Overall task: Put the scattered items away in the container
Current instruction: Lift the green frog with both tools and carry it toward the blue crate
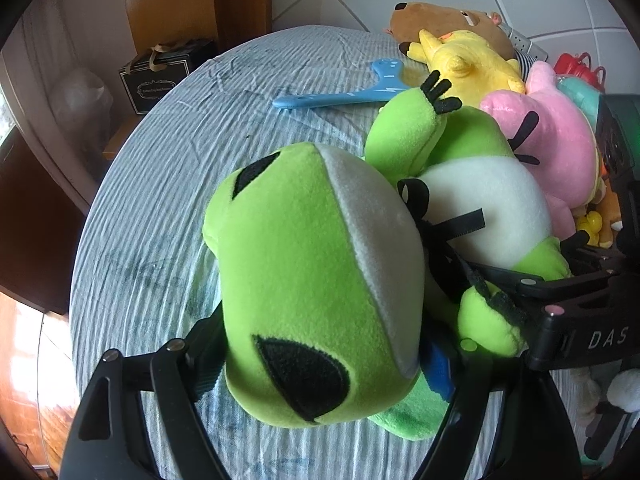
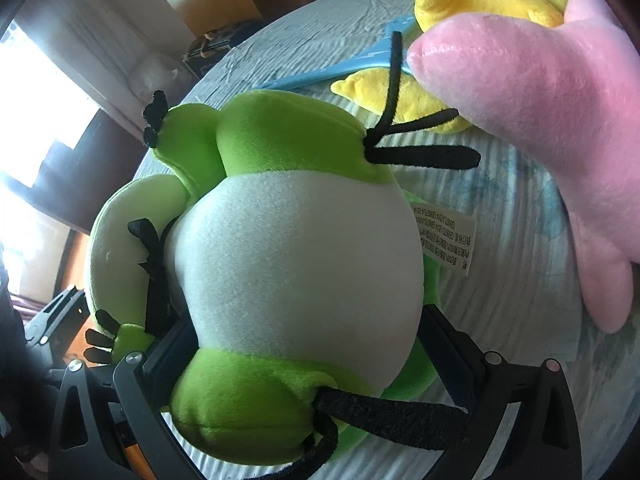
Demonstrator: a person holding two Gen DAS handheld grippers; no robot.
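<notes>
We find the green frog plush (image 1: 320, 280) held between both tools above the striped blue cloth (image 1: 168, 184). From the left wrist view, our left gripper (image 1: 320, 364) is clamped on the frog's head, one black finger on either side, with the two black eye patches facing the camera. From the right wrist view, our right gripper (image 2: 304, 360) is clamped on the frog's lower body, its fingers pressing the white belly from both sides. The right gripper also shows at the right edge of the left wrist view, just beside the frog's foot.

The frog lies across the two grips, head toward the left tool, legs toward the toy pile. A black ribbon (image 1: 436, 216) is tied at its neck, and a white label (image 2: 444, 236) hangs from its side.

Near the frog's feet we note a pink plush (image 2: 532, 112), a yellow plush (image 1: 472, 60) and a brown plush (image 1: 444, 20), the three touching one another. A blue plastic hanger (image 1: 340, 94) lies flat on the cloth, just beside the yellow plush. More small toys sit behind the pink plush at the right edge; we cannot tell what they are.

A black box (image 1: 156, 80) stands beyond the cloth's far edge. We cannot identify a container in either view.
</notes>
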